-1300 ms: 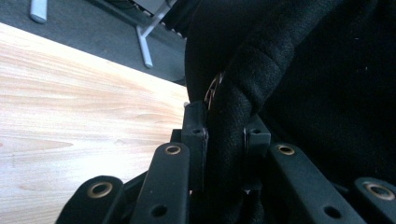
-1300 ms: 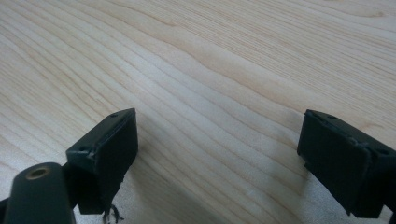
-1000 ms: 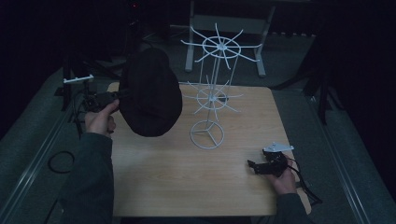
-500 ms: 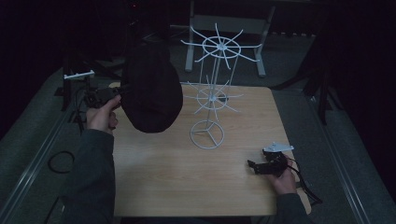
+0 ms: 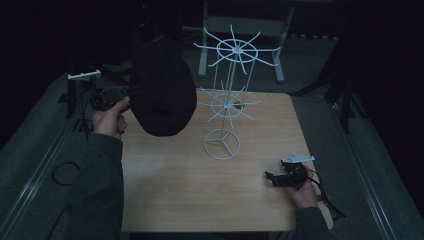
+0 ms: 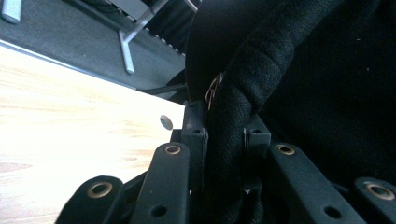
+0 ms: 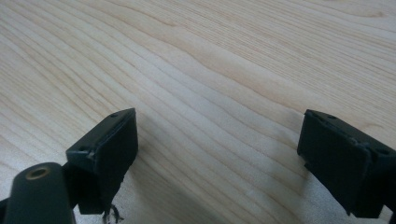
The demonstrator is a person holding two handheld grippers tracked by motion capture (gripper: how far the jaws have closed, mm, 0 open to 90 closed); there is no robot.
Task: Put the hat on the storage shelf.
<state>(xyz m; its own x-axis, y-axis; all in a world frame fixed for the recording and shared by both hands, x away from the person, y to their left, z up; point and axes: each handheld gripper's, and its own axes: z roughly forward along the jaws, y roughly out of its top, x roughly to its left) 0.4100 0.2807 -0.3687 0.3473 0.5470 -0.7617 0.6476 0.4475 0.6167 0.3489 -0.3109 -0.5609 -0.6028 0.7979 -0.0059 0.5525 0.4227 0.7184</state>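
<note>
A black knitted hat (image 5: 162,90) hangs in the air over the table's left back corner, held by its rim. My left gripper (image 5: 131,91) is shut on that rim, and the thick black fabric (image 6: 233,102) runs up between its jaws in the left gripper view. A white wire display stand (image 5: 227,100) with two tiers of spokes rises from the middle of the wooden table (image 5: 175,185), just right of the hat. My right gripper (image 5: 272,178) rests low at the table's front right, open, with bare wood between its jaws (image 7: 217,154).
A grey metal frame (image 5: 240,25) stands on the dark floor behind the table. A cable (image 5: 330,200) trails from the right gripper over the table's right edge. A cable loop (image 5: 64,172) lies on the floor at the left.
The left hand has lifted the hat slightly higher and a little toward the back. The right gripper has stayed where it was.
</note>
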